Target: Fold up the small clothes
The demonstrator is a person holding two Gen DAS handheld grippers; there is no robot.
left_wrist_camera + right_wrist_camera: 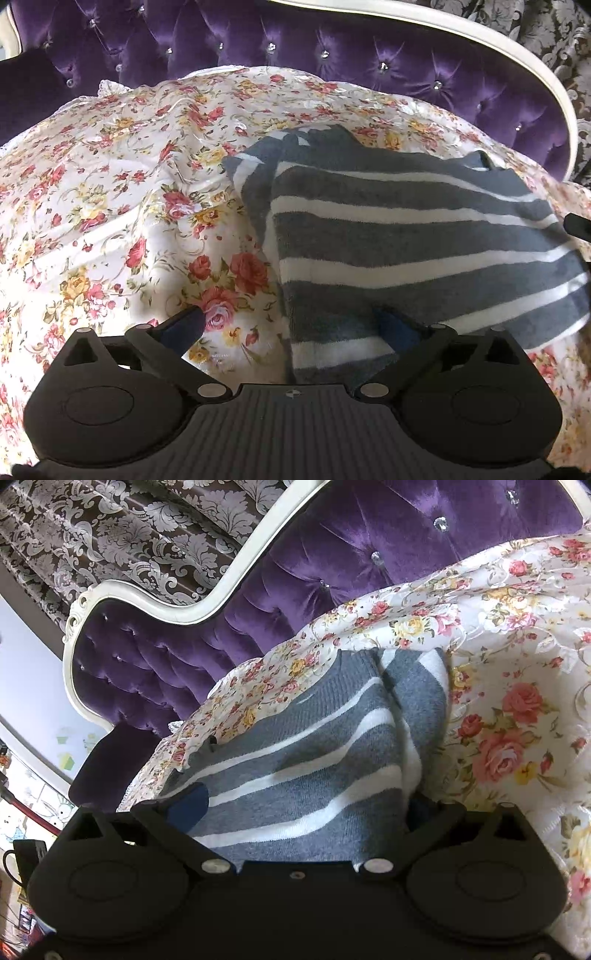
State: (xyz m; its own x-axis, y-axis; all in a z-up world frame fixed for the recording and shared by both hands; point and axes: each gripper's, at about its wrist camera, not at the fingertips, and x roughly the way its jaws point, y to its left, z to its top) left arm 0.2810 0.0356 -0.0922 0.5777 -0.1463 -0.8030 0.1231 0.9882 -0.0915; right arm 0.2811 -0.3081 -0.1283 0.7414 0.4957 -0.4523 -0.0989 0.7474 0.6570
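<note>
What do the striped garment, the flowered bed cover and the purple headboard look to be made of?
Striped garment: soft knit, likely cotton or wool blend; fine ribbed texture shows, matte. Flowered bed cover: thin woven fabric with a slight sheen, possibly satin-like polyester. Purple headboard: button-tufted velvet-like upholstery with crystal-looking studs, in a glossy white frame.

Both wrist views look low and close across the striped sweater (406,236) toward the purple headboard (332,561).

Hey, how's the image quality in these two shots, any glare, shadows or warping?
Left wrist view: fisheye bends the purple headboard into an arc, and the floral bedspread looks washed out with sheen. Right wrist view: the whole scene is tilted, a soft shadow crosses the striped sweater, and the far left edge is smeared.
</note>
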